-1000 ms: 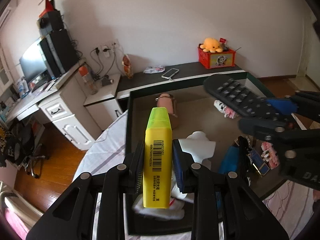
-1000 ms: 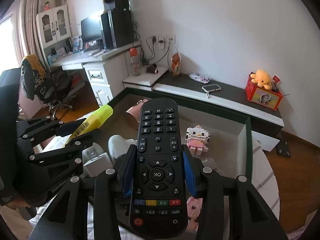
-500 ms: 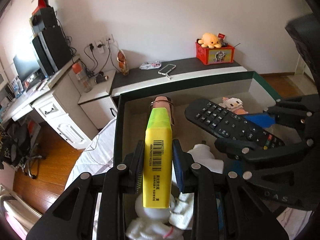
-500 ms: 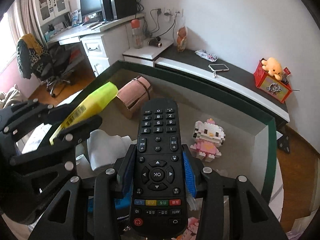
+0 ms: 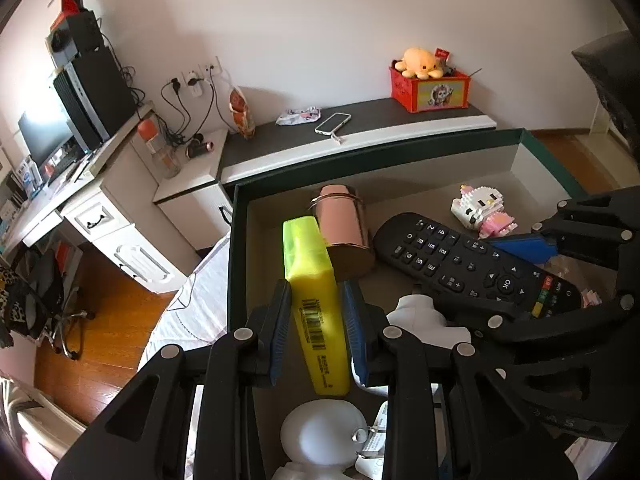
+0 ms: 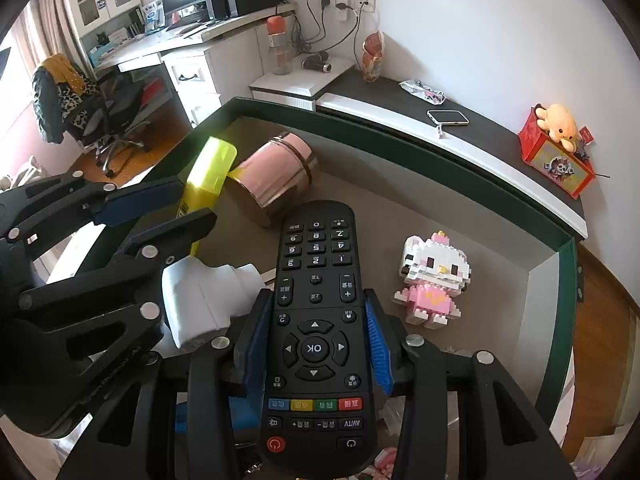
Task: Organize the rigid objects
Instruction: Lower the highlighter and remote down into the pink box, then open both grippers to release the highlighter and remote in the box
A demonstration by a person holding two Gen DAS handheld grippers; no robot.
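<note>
Here, the left gripper (image 5: 316, 320) squeezes a yellow highlighter (image 5: 314, 300) and the right gripper (image 6: 316, 344) squeezes a black remote (image 6: 316, 320), both held over the green box (image 6: 400, 148) beside a pink tin (image 6: 276, 176) and a block kitty (image 6: 432, 280).

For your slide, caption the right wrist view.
Right gripper holds remote over box; left gripper holds highlighter.

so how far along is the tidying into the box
Done: a pink canister and a block-built cat figure already lie in the green-rimmed box. In hand: left gripper holds a yellow highlighter, right gripper a black remote. Left: setting both down.
</note>
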